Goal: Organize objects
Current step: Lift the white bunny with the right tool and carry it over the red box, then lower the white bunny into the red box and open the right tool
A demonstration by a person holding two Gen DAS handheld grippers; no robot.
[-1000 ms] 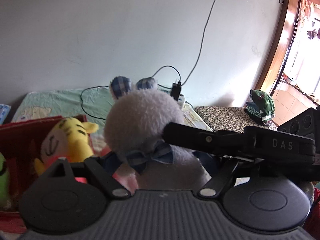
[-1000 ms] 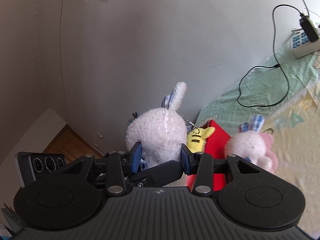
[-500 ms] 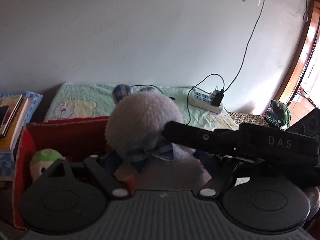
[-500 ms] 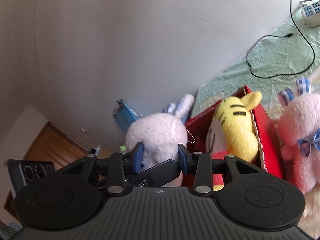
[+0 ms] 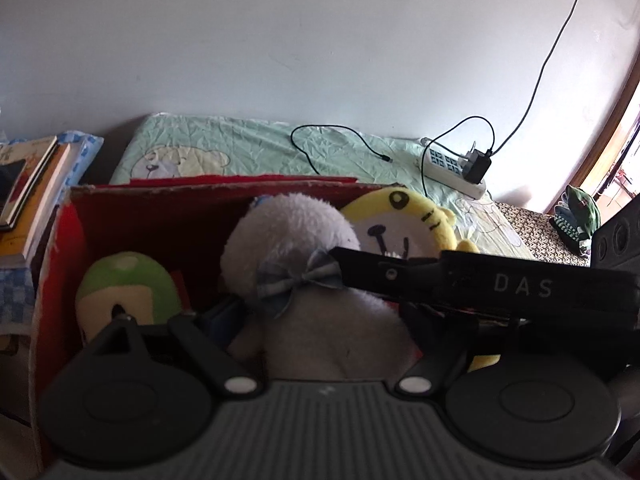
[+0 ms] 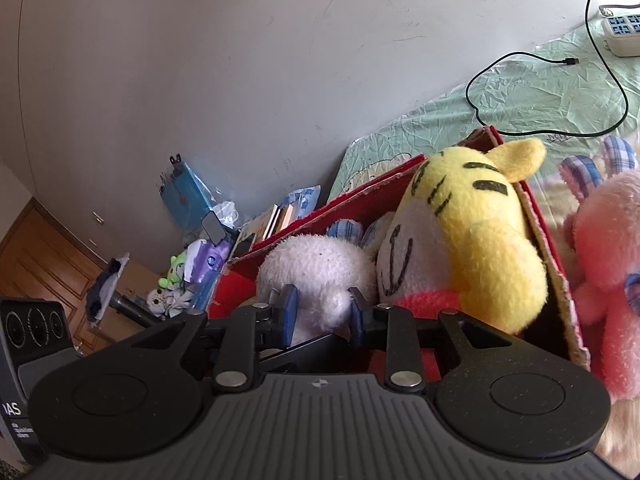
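My right gripper [image 6: 319, 314] is shut on a white plush rabbit [image 6: 316, 276], held down inside the red cardboard box [image 6: 360, 196]. The same rabbit [image 5: 292, 248], with a blue plaid bow, fills the middle of the left wrist view, between my left gripper's [image 5: 320, 320] fingers; the right gripper's black body crosses in front. A yellow tiger plush [image 6: 468, 232] sits in the box beside the rabbit; it also shows in the left wrist view [image 5: 404, 220]. A green plush [image 5: 124, 292] lies at the box's left end. A pink plush rabbit [image 6: 608, 248] stands outside the box on the right.
The box [image 5: 68, 240] stands on a bed with a green sheet [image 5: 248, 140]. A power strip [image 5: 452, 168] with cables lies near the wall. Books [image 5: 28, 184] are stacked left of the box. A green toy [image 5: 576, 216] lies at the far right.
The white rabbit has been lowered from above the box down into it, next to the yellow tiger. Both grippers have come down with it over the box.
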